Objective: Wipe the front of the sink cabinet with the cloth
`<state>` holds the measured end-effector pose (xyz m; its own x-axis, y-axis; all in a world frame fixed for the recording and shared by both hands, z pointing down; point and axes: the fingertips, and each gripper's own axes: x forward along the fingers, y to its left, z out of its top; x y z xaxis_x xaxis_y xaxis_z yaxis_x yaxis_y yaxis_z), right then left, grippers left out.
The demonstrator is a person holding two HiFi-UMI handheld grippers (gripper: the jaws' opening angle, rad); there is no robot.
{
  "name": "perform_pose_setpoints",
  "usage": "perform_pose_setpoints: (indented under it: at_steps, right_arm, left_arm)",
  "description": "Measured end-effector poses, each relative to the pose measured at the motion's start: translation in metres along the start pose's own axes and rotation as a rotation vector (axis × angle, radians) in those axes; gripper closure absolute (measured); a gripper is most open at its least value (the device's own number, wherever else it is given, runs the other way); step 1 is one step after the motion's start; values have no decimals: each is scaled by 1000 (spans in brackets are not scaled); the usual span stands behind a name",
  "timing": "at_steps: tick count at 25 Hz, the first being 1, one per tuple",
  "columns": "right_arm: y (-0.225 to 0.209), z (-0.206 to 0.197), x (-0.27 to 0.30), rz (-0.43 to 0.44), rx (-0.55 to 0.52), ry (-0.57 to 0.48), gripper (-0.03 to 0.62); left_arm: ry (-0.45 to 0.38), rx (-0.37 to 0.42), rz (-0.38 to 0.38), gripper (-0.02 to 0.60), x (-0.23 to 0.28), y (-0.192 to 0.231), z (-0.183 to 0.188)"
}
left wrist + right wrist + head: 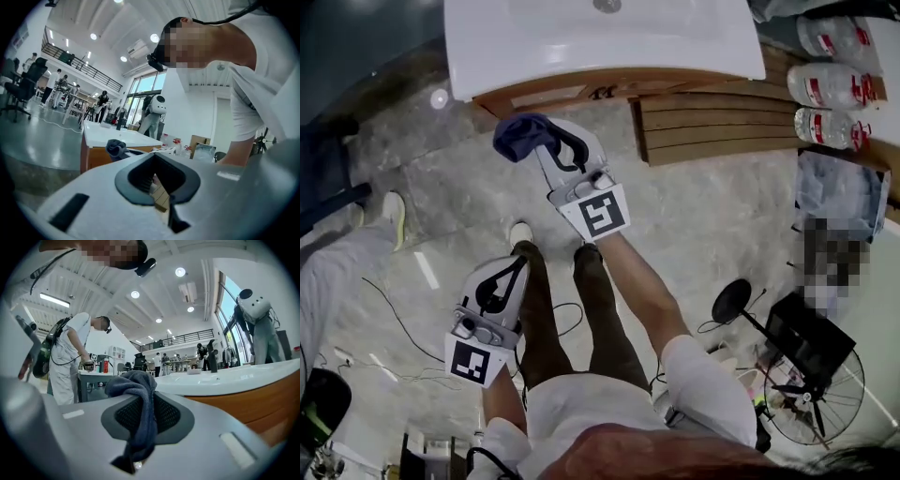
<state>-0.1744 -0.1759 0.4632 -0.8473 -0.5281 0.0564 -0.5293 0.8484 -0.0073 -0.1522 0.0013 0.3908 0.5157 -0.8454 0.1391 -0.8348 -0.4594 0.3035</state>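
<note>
From the head view, looking steeply down, the right gripper [555,139] reaches forward with its fingers closed on a dark blue cloth [523,136], which bunches out past the fingertips and to their left. Just ahead of those fingers is the brown wooden front of the sink cabinet [534,96], under a white sink top [600,42]. The cloth is close to the wood, but whether they touch cannot be told. To the right of the fingers lie wooden slats [712,127], with water bottles [830,89] farther right. The left gripper [517,267] hangs low, well behind the right one and beside the person's leg, over the grey stone floor [712,216]. Its fingers are drawn together and hold nothing. In the left gripper view, the fingers meet around a dark, empty opening. Beyond the fingertips and a little to their left are the bundled cloth and the cabinet's near corner. In the right gripper view, the cloth is pinched between the fingers, runs down the gap and spills over the tips. The cabinet's wooden front fills the space to the right of the fingers, and a faucet [213,359] stands on the white top.
</note>
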Motion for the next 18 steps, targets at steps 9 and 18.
perform_pose_setpoints:
  at_steps: [9,18]
  right_arm:
    - [25,-66,83,-46,61,-18,526]
    - [-28,-65,53,-183,27,-77,522]
  left_arm:
    - [-16,-54,117,578,-41,37,-53]
    - [-18,-46,102,578,-31,33,-63]
